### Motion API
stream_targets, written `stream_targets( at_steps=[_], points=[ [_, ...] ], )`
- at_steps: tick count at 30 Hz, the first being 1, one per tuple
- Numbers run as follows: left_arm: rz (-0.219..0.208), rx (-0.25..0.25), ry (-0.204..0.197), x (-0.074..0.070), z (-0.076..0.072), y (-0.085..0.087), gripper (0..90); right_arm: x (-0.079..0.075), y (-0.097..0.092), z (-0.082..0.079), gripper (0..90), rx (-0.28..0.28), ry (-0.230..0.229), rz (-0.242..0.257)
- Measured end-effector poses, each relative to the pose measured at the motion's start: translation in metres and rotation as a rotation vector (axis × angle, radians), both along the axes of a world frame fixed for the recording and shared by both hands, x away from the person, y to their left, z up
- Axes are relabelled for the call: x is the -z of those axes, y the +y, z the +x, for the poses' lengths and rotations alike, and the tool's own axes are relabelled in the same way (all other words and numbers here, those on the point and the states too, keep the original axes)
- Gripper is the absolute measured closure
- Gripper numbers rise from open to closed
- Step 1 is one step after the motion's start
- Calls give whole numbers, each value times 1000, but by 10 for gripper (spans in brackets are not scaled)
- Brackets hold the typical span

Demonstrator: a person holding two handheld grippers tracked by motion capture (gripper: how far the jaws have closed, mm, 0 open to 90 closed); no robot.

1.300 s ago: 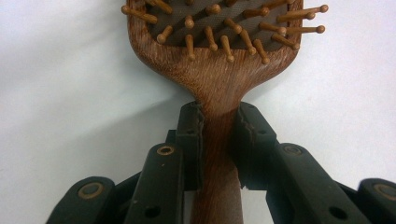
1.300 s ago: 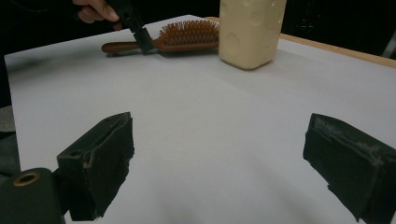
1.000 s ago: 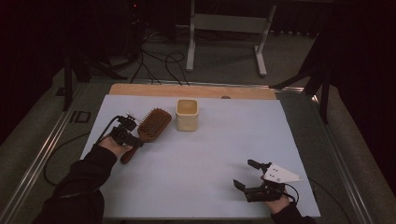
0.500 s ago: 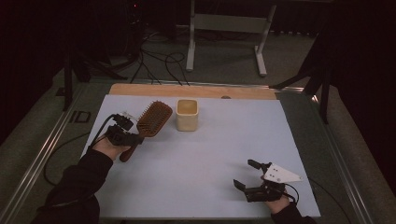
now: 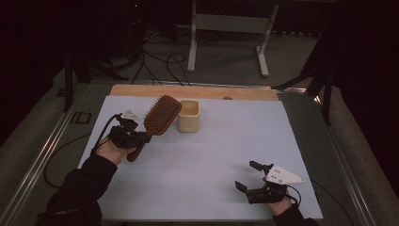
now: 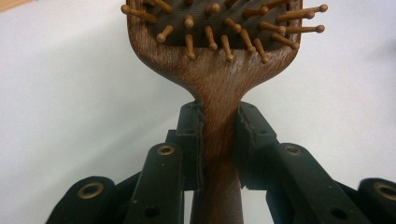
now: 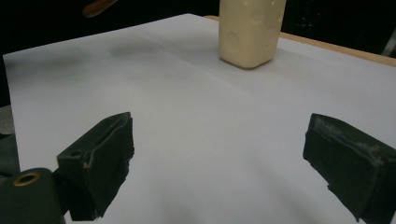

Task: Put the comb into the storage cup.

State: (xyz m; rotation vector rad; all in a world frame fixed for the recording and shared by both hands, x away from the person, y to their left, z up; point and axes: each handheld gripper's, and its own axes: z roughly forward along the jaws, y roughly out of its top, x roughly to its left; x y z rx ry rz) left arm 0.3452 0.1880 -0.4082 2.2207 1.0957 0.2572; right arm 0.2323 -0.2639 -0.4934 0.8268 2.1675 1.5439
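The left gripper is clamped on the handle of a wooden hairbrush. In the left gripper view, both black jaws press flat against the narrow neck of the handle, just below the point where it widens into the paddle head. The brush's wooden pins, set in a dark cushion, face the camera.

From the high view, the hairbrush is held clear of the white table, over its far left part. The head tilts up and toward the far edge; the butt end of the handle points down toward the near left. The head sits just beside a cream-coloured container, which stands upright on the table near the middle of the far edge. Whether the brush head touches the container cannot be told. The person's left hand and dark sleeve come in from the near left corner, with a black cable trailing from the gripper.

The right gripper rests low over the table near the near right corner. Its jaws stand wide apart with nothing between them; the right gripper view shows bare white table surface in the gap and the container farther off. A grey three-cornered plate sits on top of this gripper.
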Motion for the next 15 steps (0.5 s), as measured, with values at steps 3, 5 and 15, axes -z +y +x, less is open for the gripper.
stream_targets(
  at_steps=[3, 5, 15],
  points=[
    [-9, 20, -9, 0, -3, -6, 745, 0, 0, 0, 84, -2, 0, 2],
    [-18, 38, -16, 0, -4, -11, 745, 0, 1, 0, 84, -1, -1, 1],
    [-42, 111, -62, -1, -14, -35, 745, 0, 0, 1, 85, 7, 2, 5]
  ],
)
